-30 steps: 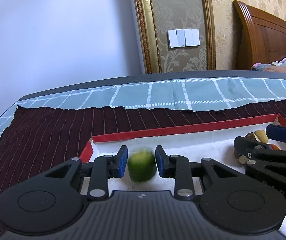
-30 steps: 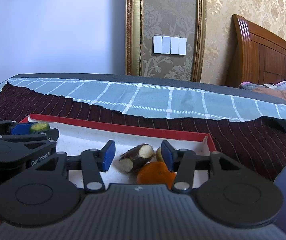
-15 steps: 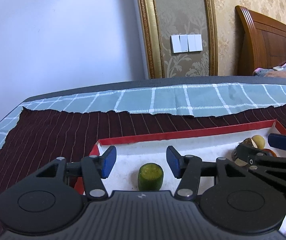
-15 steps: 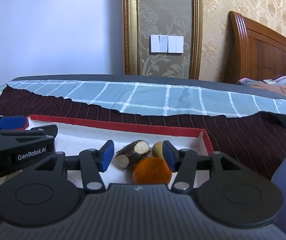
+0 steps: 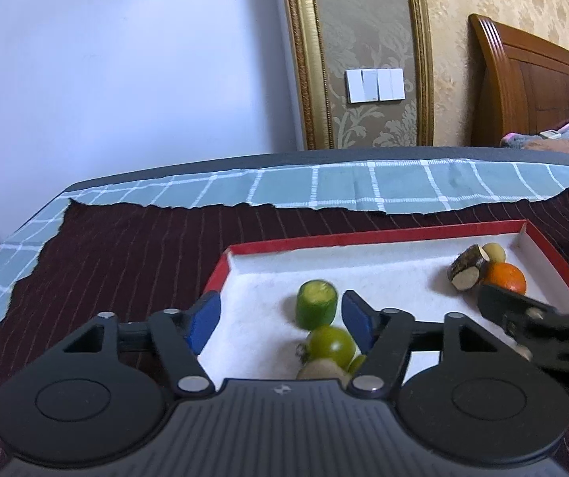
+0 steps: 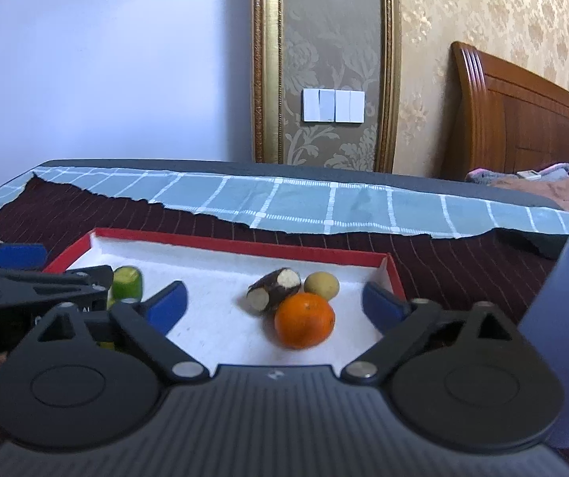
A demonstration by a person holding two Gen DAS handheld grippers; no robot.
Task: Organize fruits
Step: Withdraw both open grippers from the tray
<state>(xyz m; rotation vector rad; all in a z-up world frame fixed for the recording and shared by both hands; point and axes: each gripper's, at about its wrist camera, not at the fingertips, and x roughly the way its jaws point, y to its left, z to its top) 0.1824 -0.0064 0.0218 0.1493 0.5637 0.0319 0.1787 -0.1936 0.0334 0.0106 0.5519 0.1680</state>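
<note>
- Left wrist view: the left gripper (image 5: pixel 278 320) hovers over the near left part of a shallow red-rimmed tray (image 5: pixel 372 237) with a white floor; its blue-padded fingers (image 5: pixel 204 315) have just been opening and stand apart, touching nothing.
- A short green cylinder piece (image 5: pixel 316 309) stands upright on the tray floor, cut face up, its long axis vertical, beyond the line between the pads and nearer the right one.
- Just in front of it lies a round green fruit (image 5: pixel 331 344), with a pale brownish fruit (image 5: pixel 322 370) partly hidden behind the gripper body.
- Right wrist view: the right gripper (image 6: pixel 274 300) hangs over the tray's right end; its jaws have just swung wide apart and grip nothing.
- An orange (image 6: pixel 304 320) sits free on the tray floor between the pads.
- Touching it behind, a dark-skinned stick piece (image 6: pixel 273 289) lies flat, its long axis running from near left to far right, with both pale cut ends showing.
- A small yellowish round fruit (image 6: pixel 321 285) sits beside the stick's far end, near the tray's right corner.
- The tray rests on a dark striped cloth (image 6: pixel 443 262) over a blue checked cloth (image 6: pixel 304 202).
</note>
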